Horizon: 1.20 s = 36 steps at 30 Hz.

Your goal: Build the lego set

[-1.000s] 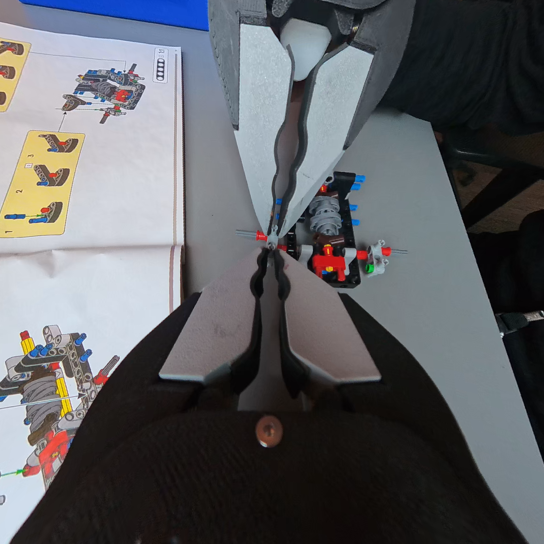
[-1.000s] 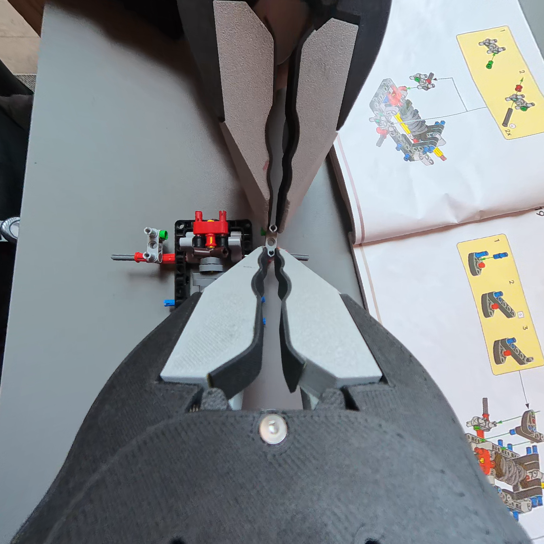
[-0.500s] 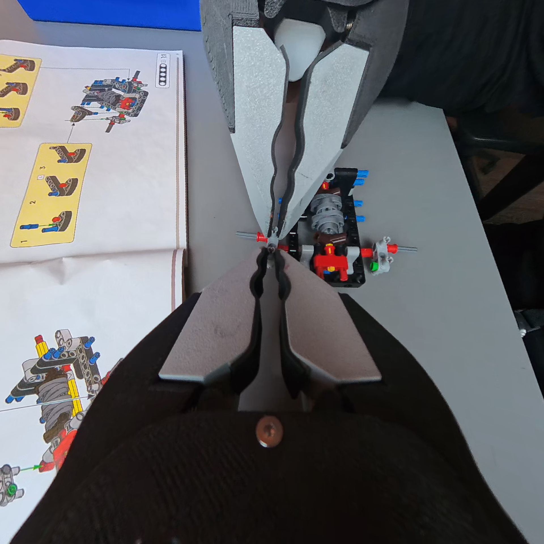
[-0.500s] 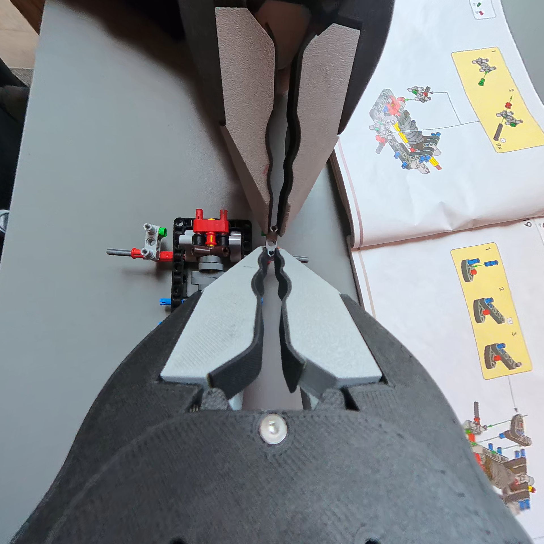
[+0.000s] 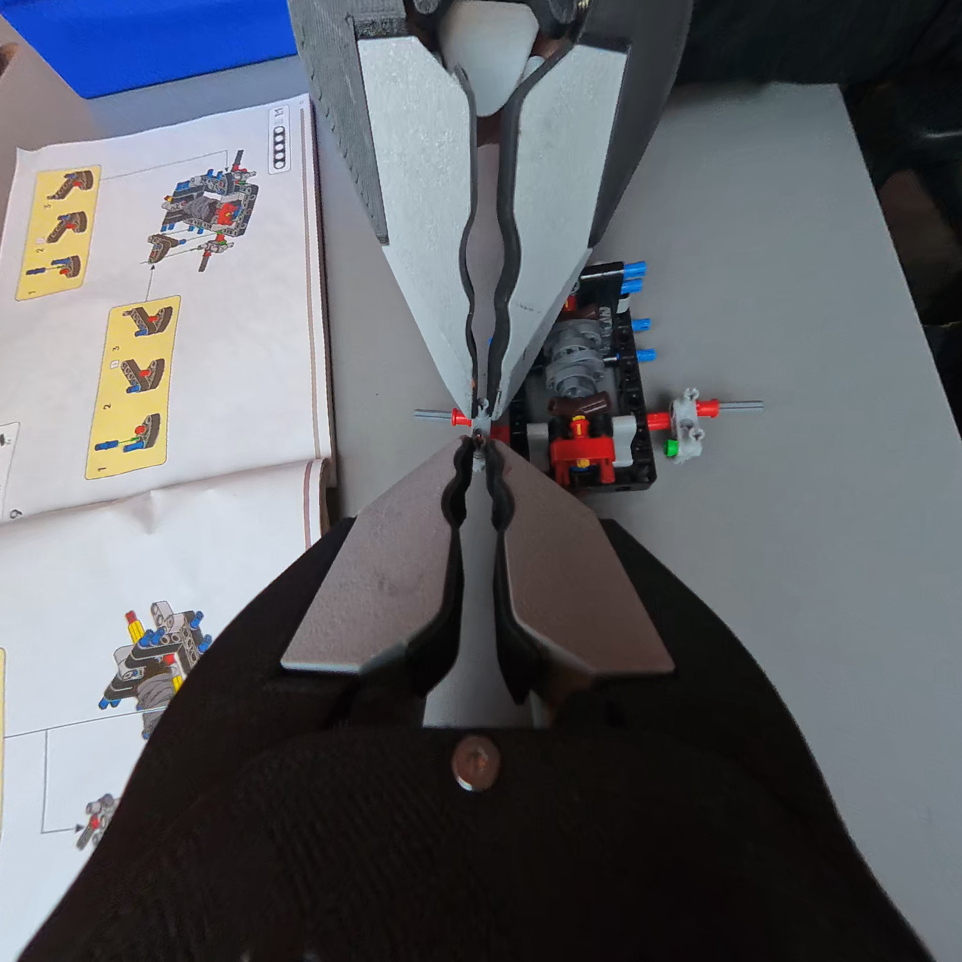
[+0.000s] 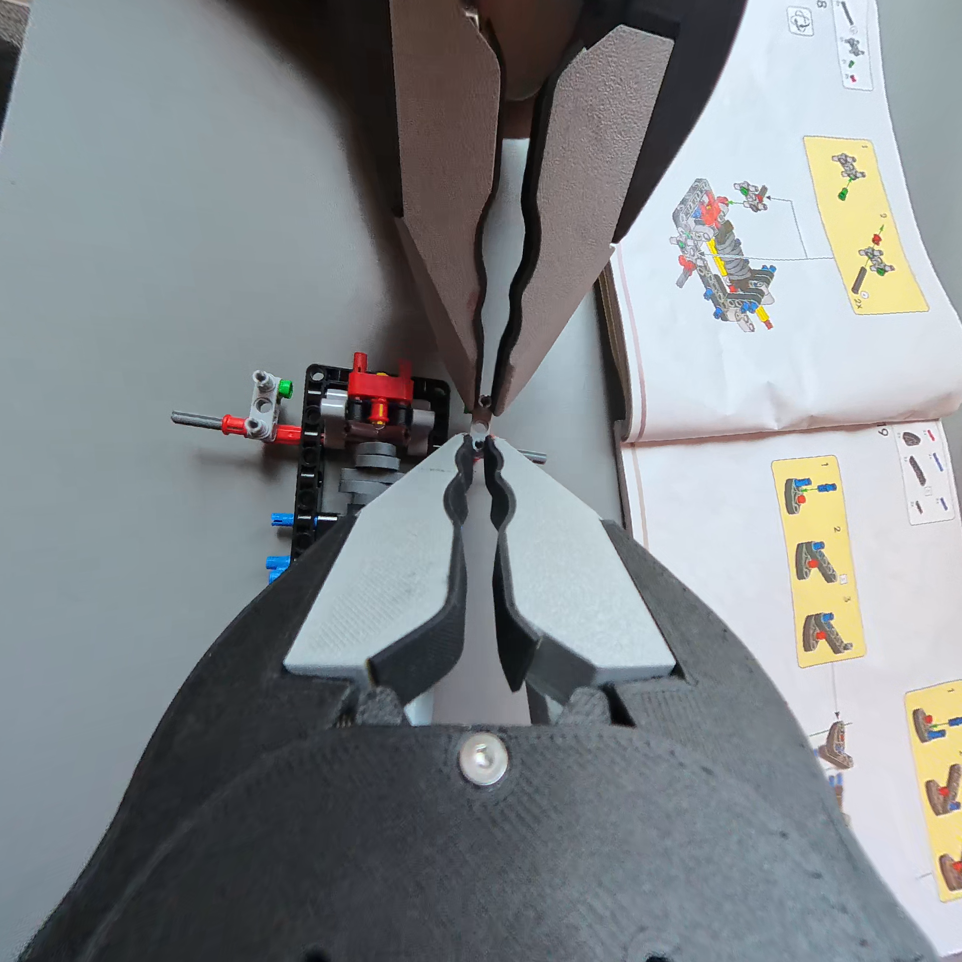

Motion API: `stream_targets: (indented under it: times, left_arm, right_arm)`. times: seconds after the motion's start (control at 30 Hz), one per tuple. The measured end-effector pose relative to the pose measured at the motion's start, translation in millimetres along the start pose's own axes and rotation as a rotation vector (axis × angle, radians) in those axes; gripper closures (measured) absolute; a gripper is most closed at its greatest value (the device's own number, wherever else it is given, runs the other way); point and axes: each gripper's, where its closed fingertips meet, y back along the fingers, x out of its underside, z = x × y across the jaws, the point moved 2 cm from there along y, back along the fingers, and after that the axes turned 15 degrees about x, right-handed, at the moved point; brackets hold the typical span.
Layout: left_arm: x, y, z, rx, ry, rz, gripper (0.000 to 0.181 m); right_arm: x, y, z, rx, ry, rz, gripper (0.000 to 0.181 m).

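Note:
A lego assembly (image 5: 588,406) with a black frame, grey gears and a red block lies on the grey table; it also shows in the right wrist view (image 6: 375,411). A thin grey axle runs through it. A small grey connector (image 5: 481,422) sits on the axle's near-booklet end. My left gripper (image 5: 478,452) and my right gripper (image 5: 485,408) meet tip to tip, each shut on this connector. In the right wrist view, my right gripper (image 6: 476,445) is below the connector (image 6: 479,426) and my left gripper (image 6: 485,403) above. A second grey connector (image 5: 686,422) with a green pin sits on the axle's other end.
An open instruction booklet (image 5: 156,364) lies beside the assembly; it also shows in the right wrist view (image 6: 781,364). A blue box (image 5: 156,41) stands at the far left. The table edge (image 5: 885,234) runs on the right, with a person's dark clothing beyond it. The tips of both grippers are at nearly the same place.
Both grippers stay shut tip to tip on the small grey connector. Both views have tilted a little, so the booklet appears turned. The assembly has hardly moved.

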Motion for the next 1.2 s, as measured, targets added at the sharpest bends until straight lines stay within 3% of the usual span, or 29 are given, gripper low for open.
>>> stream_targets:
  times: [0.33,0.63,0.97,1.2]
  left_arm:
    - [-1.9,-1.5,2.6,0.028,0.055,0.015,0.179]
    - [4.6,-5.4,2.3,0.052,0.063,0.03,0.178]
    - [4.4,-6.7,2.7,0.061,0.07,0.001,0.178]
    - [4.7,-5.8,5.7,0.061,0.106,-0.037,0.179]
  right_arm:
    - [3.6,-1.3,-1.9,-0.077,-0.113,0.007,0.179]
    - [6.5,-6.0,2.3,-0.083,-0.086,0.065,0.176]
    - [4.7,-4.2,1.8,-0.168,-0.212,0.016,0.178]
    - [7.0,7.0,-16.1,-0.12,-0.259,-0.05,0.179]
